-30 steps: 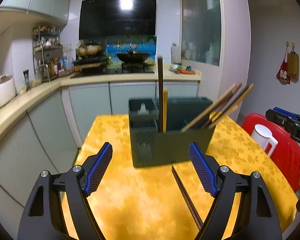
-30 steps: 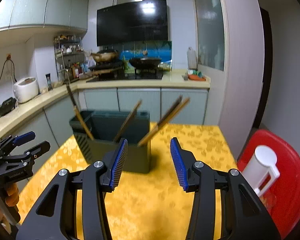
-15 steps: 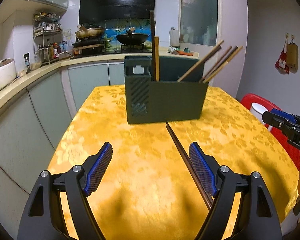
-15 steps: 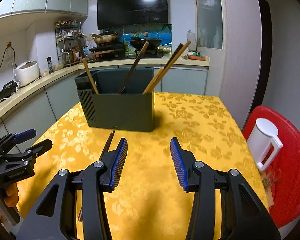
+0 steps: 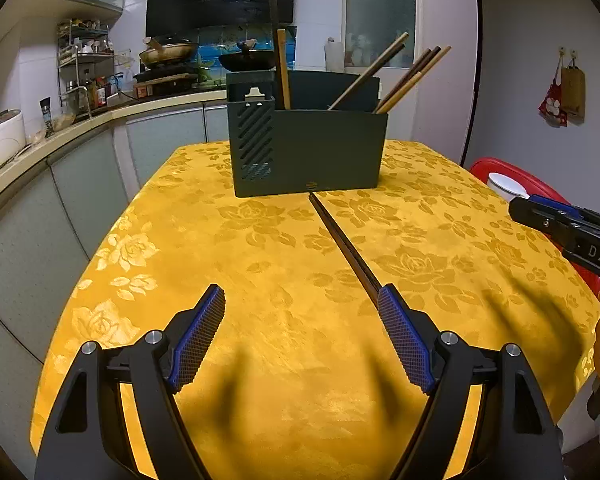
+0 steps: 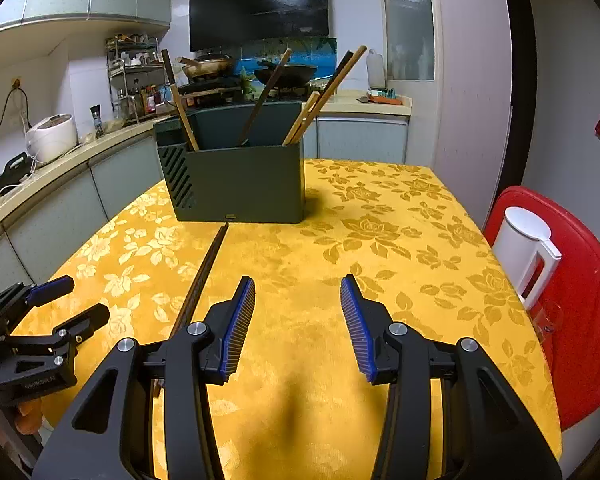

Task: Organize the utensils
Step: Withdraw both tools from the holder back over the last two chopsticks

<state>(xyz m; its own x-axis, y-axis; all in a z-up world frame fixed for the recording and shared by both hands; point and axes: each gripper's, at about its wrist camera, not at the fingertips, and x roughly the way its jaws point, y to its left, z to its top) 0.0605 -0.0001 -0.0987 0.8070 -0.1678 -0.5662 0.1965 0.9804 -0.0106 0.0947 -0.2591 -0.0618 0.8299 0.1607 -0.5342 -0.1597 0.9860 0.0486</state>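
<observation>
A pair of dark brown chopsticks (image 5: 342, 242) lies flat on the yellow floral tablecloth (image 5: 260, 240), slender and straight, its far tip just short of the dark green utensil holder (image 5: 324, 148), which holds several wooden chopsticks (image 5: 404, 80) leaning at angles. The left gripper (image 5: 302, 300) hangs above the cloth with jaws wide apart and empty, its right pad beside the pair's near end. The right gripper (image 6: 298, 292) is also parted and empty, the pair lying just to its left.

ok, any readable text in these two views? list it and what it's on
"DAS", cut off by the frame edge: on the body of the right gripper, seen from the left wrist view.
Embossed word on the left gripper body in the right wrist view: too small to read.
Small mark low on the utensil holder front: unreadable.
Nothing else legible.
</observation>
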